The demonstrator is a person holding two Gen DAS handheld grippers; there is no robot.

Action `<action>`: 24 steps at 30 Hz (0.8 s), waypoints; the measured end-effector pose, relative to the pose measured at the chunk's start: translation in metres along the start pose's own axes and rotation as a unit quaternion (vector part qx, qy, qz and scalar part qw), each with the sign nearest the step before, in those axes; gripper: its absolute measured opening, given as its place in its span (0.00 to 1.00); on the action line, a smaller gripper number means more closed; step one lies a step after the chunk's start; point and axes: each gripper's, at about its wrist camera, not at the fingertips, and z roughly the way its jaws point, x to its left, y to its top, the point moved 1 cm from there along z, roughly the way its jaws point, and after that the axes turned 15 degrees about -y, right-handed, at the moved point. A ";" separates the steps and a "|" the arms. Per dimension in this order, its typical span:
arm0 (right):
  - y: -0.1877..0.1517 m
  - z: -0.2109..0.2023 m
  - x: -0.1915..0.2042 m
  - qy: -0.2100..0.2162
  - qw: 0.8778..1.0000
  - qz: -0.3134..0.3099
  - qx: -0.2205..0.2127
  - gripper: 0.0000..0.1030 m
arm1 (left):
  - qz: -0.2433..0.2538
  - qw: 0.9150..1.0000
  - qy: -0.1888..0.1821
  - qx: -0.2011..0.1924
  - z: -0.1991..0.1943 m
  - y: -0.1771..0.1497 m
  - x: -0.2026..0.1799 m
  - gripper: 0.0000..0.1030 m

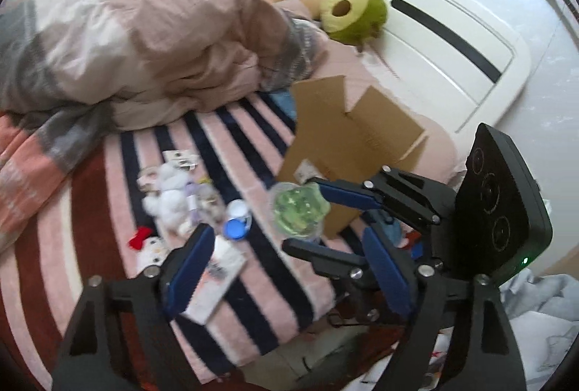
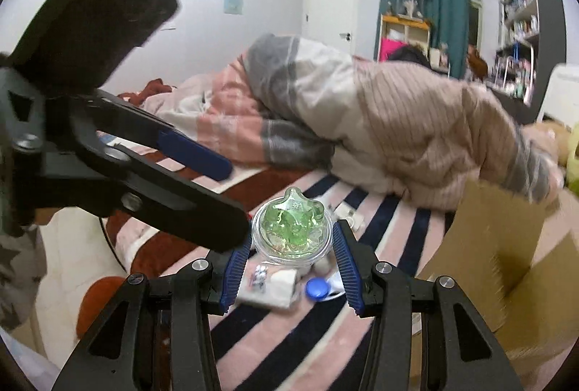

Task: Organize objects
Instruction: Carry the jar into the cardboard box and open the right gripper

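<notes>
A round clear container of green pieces (image 2: 293,228) hangs above the striped blanket, and my right gripper (image 2: 291,235) is shut on its sides. In the left wrist view the same container (image 1: 296,210) sits between the right gripper's (image 1: 302,213) blue pads, just in front of an open cardboard box (image 1: 347,145). My left gripper (image 1: 289,232) stands open over the blanket with nothing pressed between its pads. A white packet (image 1: 217,271) lies on the bed below its left finger. From the right wrist view the left gripper (image 2: 231,203) is close at the upper left.
Small items lie on the striped blanket (image 1: 253,282): a white plush toy (image 1: 170,199), a blue-lidded case (image 1: 235,228), a red-bowed figure (image 1: 144,246). A bunched duvet (image 1: 144,47) fills the bed's far side. An avocado plush (image 1: 347,15) leans on the white headboard (image 1: 434,11).
</notes>
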 end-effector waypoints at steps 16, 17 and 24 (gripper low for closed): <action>0.013 -0.019 -0.076 -0.029 0.999 0.021 -0.003 0.41 | 0.029 0.998 -0.019 0.052 0.065 0.070 -0.047 0.35; 0.012 -0.021 -0.084 -0.033 0.999 0.025 -0.002 0.41 | 0.033 0.998 -0.018 0.055 0.072 0.076 -0.051 0.35; 0.002 -0.024 -0.137 -0.045 0.997 0.055 0.014 0.41 | 0.043 0.996 -0.009 0.081 0.120 0.109 -0.076 0.35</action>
